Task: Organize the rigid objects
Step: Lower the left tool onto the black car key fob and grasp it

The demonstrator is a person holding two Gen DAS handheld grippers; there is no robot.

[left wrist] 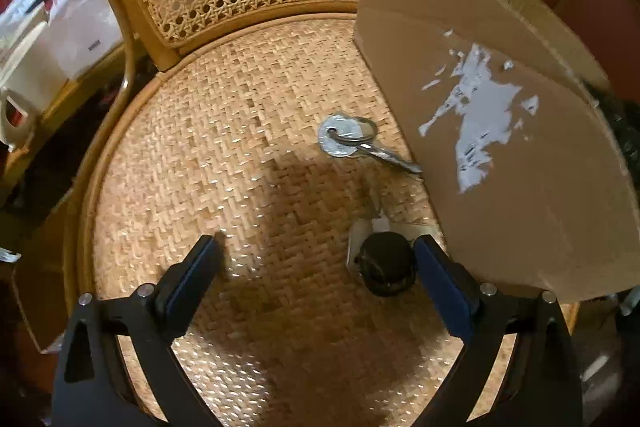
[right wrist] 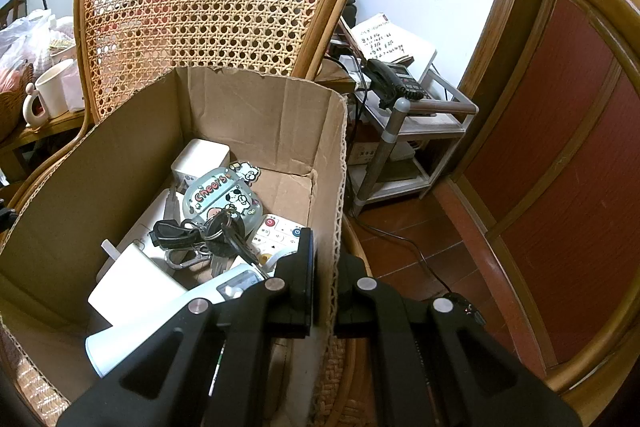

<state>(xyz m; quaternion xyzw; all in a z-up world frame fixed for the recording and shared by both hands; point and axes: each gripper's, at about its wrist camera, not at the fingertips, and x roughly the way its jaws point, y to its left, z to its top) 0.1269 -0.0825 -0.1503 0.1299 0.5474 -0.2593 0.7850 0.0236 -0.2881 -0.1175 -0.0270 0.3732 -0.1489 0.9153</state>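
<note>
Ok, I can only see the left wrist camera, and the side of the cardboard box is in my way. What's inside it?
Observer: The right wrist camera looks down into the cardboard box. A bunch of keys lies in there, next to a white remote.
Operator: Is there anything cute in there?
Observer: Yes, a tag with cartoon animals that says Cheers. A white cube sits behind it.
Operator: Where's the other gripper?
Observer: The right gripper is shut on the box's right wall, with one finger inside and one outside.
</note>
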